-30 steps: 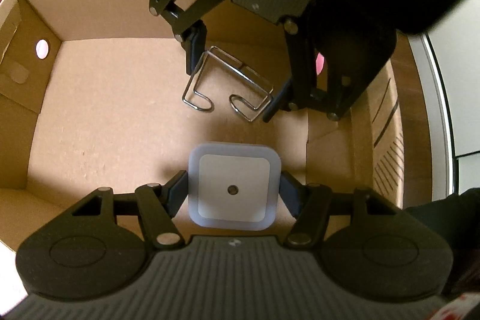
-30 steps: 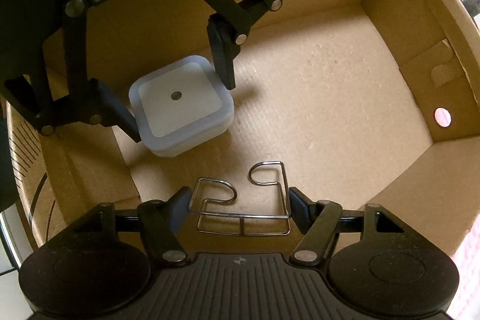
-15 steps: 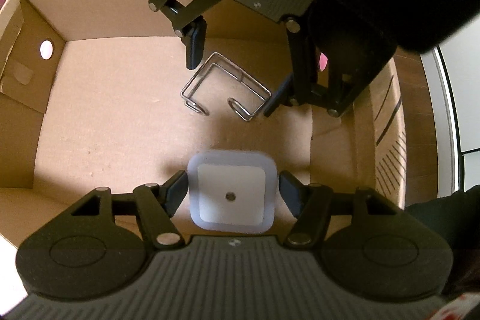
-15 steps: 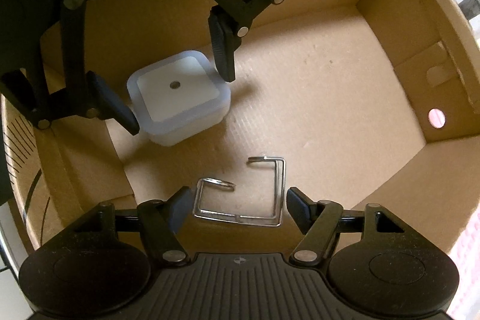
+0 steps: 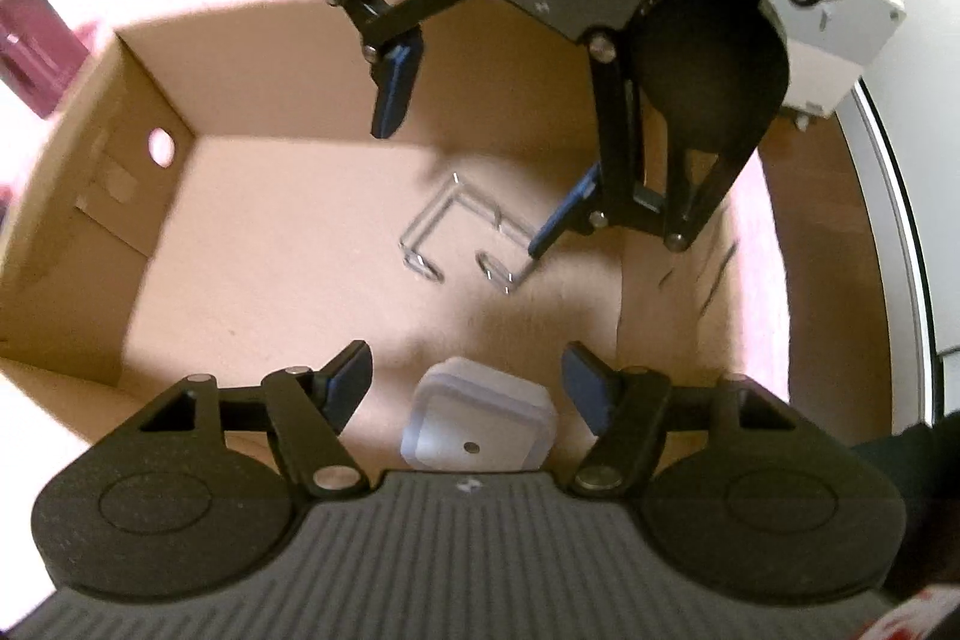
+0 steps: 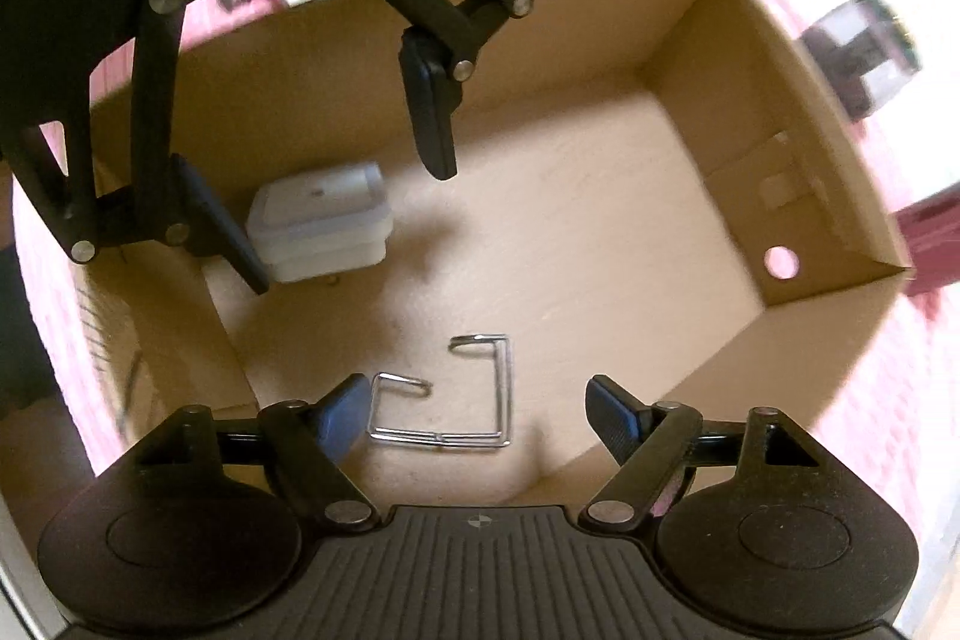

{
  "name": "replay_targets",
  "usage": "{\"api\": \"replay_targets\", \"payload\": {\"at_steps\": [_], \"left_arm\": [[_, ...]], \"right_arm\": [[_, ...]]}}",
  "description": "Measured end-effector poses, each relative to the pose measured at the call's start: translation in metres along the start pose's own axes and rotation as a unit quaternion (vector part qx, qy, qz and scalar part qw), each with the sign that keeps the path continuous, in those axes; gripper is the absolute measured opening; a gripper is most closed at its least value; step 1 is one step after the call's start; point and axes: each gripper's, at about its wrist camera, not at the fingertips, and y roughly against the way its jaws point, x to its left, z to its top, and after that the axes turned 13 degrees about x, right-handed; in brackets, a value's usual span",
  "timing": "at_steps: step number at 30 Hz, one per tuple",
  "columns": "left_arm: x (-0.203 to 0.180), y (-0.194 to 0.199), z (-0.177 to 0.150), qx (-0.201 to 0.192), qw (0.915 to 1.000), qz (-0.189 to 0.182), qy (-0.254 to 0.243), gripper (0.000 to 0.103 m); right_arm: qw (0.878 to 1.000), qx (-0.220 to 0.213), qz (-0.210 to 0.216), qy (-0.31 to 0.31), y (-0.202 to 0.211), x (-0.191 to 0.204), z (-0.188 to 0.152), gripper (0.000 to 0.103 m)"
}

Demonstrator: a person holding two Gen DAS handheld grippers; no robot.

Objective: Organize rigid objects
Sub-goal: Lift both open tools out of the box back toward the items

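Wire hook (image 6: pixel 444 403) lies flat on the floor of the cardboard box (image 6: pixel 798 58), and we note the white square plug-in light (image 6: pixel 321 220) resting on the same floor near a side wall, well apart from it. We find the right tongs (image 6: pixel 477 409) above the hook with jaws opening; the hook sits between the fingers, but neither pad presses on it. We find the left tongs (image 5: pixel 465 382) over the white light, jaws likewise opening, both pads clear of its sides. Each tool faces the other across the box and appears in the opposite view. Both tongs hold nothing. Pink surface surrounds the box.
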Motion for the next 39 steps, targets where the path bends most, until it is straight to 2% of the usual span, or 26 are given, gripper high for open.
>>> {"api": "replay_targets", "payload": {"at_steps": [3,6,9,12,17,20,22,25,29,36,39], "left_arm": [[-0.006,0.024,-0.009,-0.028,0.9995,0.016,0.008,0.066],[-0.014,0.049,-0.025,-0.060,0.9973,0.034,0.022,0.066],[-0.021,0.074,-0.048,-0.097,0.9931,0.048,0.046,0.066],[-0.030,0.094,-0.079,-0.138,0.9845,0.062,0.088,0.066],[-0.036,0.120,-0.144,-0.199,0.9602,0.079,0.179,0.066],[-0.038,0.134,-0.192,-0.224,0.9399,0.104,0.236,0.068],[-0.039,0.142,-0.223,-0.241,0.9233,0.118,0.275,0.071],[-0.039,0.145,-0.267,-0.252,0.8963,0.144,0.335,0.071],[-0.051,0.146,-0.322,-0.267,0.8559,0.164,0.412,0.073],[-0.080,0.131,-0.387,-0.268,0.7914,0.220,0.503,0.074],[-0.091,0.123,-0.404,-0.263,0.7717,0.244,0.525,0.074]], "right_arm": [[0.999,-0.023,-0.016,-0.021,0.022,0.004,-0.005,0.076],[0.996,-0.061,-0.051,-0.049,0.050,0.013,-0.011,0.076],[0.985,-0.115,-0.084,-0.099,0.082,0.024,-0.019,0.076],[0.964,-0.178,-0.093,-0.174,0.112,0.037,-0.026,0.076],[0.910,-0.282,-0.081,-0.293,0.141,0.074,-0.032,0.076],[0.885,-0.324,-0.073,-0.326,0.150,0.104,-0.025,0.076],[0.861,-0.364,-0.060,-0.349,0.156,0.126,-0.019,0.076],[0.841,-0.394,-0.046,-0.367,0.163,0.152,-0.005,0.076],[0.827,-0.407,-0.029,-0.386,0.158,0.176,0.022,0.076],[0.813,-0.406,-0.009,-0.417,0.127,0.209,0.061,0.076],[0.814,-0.396,-0.007,-0.426,0.109,0.223,0.076,0.076]]}}
